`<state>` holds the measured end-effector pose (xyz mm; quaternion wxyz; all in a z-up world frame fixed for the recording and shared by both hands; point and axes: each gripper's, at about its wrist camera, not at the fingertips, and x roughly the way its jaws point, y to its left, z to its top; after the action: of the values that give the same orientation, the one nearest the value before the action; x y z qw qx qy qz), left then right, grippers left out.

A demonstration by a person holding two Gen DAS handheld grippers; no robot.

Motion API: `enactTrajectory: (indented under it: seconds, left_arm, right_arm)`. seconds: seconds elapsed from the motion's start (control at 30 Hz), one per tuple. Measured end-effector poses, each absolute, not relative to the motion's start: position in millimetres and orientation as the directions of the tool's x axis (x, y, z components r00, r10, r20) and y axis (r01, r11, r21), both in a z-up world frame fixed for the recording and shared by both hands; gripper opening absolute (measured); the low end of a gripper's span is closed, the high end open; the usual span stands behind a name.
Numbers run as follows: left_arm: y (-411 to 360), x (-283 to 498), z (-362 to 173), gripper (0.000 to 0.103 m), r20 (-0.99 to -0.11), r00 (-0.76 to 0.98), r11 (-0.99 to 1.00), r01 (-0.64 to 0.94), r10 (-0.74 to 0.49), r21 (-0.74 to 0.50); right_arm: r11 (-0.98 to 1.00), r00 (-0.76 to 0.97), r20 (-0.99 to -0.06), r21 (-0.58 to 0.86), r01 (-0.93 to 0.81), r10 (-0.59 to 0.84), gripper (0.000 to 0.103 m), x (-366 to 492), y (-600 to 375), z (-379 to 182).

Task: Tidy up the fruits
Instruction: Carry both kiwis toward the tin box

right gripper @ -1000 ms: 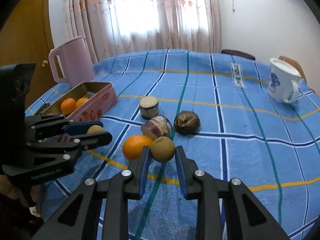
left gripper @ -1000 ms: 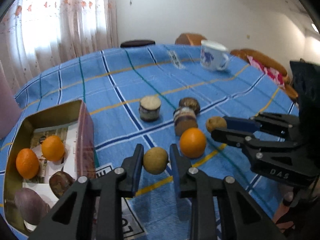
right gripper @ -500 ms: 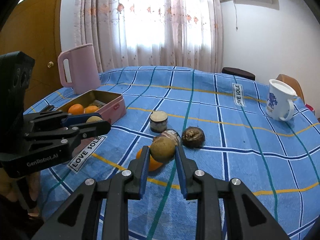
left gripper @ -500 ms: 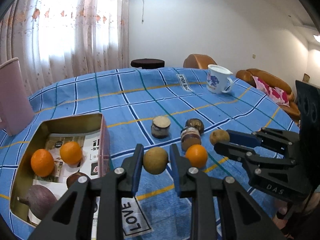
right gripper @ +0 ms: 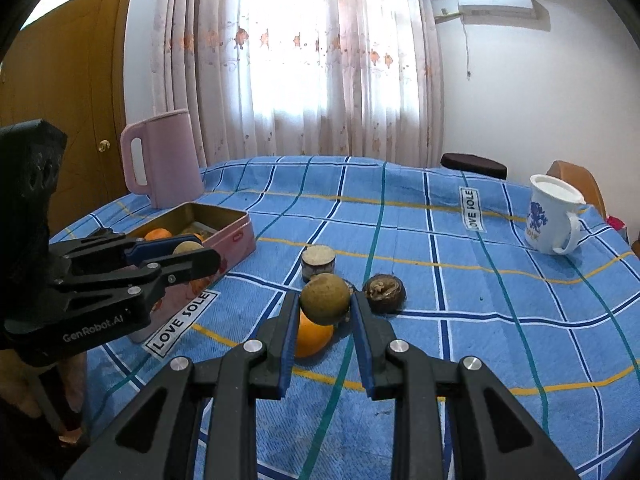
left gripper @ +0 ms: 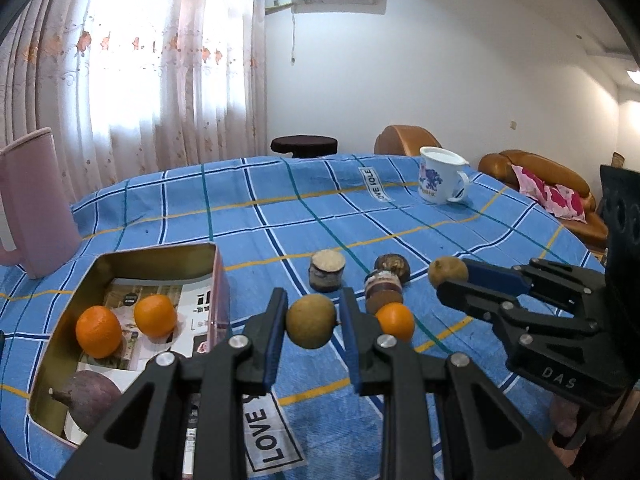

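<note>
- A round tabletop (left gripper: 248, 216) under a blue checked cloth stands before a curtained window and a white wall.
- The left tongs (left gripper: 312, 322) are clamped on a round yellow-brown fruit (left gripper: 311, 321), held above the cloth just right of the tin.
- The right tongs (right gripper: 325, 300) are clamped on a second round brownish fruit (right gripper: 325, 299), raised over a loose orange (right gripper: 312, 338) on the cloth.
- An open pink metal tin with a gold inside (left gripper: 218, 280) holds two oranges (left gripper: 98, 331) and a purple fruit (left gripper: 86, 398).
- Near the loose orange lie a dark shrivelled fruit (right gripper: 384, 288) and a small capped jar (right gripper: 318, 262).
- A pink plastic jug (right gripper: 162, 158) stands behind the tin; a white mug with blue print (right gripper: 554, 220) stands well apart.
</note>
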<state>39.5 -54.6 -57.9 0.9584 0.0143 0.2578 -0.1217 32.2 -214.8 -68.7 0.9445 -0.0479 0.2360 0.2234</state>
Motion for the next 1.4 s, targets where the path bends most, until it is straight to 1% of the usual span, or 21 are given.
enactTrajectory:
  seconds: [0.23,0.87,1.17,1.4]
  left_arm:
    - [-53.9,34.8,-53.2,0.028,-0.468,0.859,0.975,0.224,-0.206,-0.018]
    - [-46.8,25.7,-44.5,0.028,-0.41,0.899,0.983,0.181,-0.155,0.024]
    - [-36.3,23.1,-38.8,0.028,-0.389,0.912,0.988,0.152,-0.132,0.022]
    - [-19.5,24.6,-36.9,0.028,-0.394,0.913,0.993,0.12,-0.108,0.007]
  right_arm:
    - [0.899,0.811,-0.429,0.006,-0.438,0.398,0.028,28.2,-215.9,-62.0]
    - [0.908,0.851,-0.363,-0.032,-0.417,0.378,0.027,26.9,-208.4,-50.3]
    - [0.905,0.854,-0.353,-0.046,-0.424,0.382,0.028,29.1,-201.2,-46.7]
    - [0.878,0.833,-0.351,-0.06,-0.476,0.428,0.028,36.6,-176.4,-31.3]
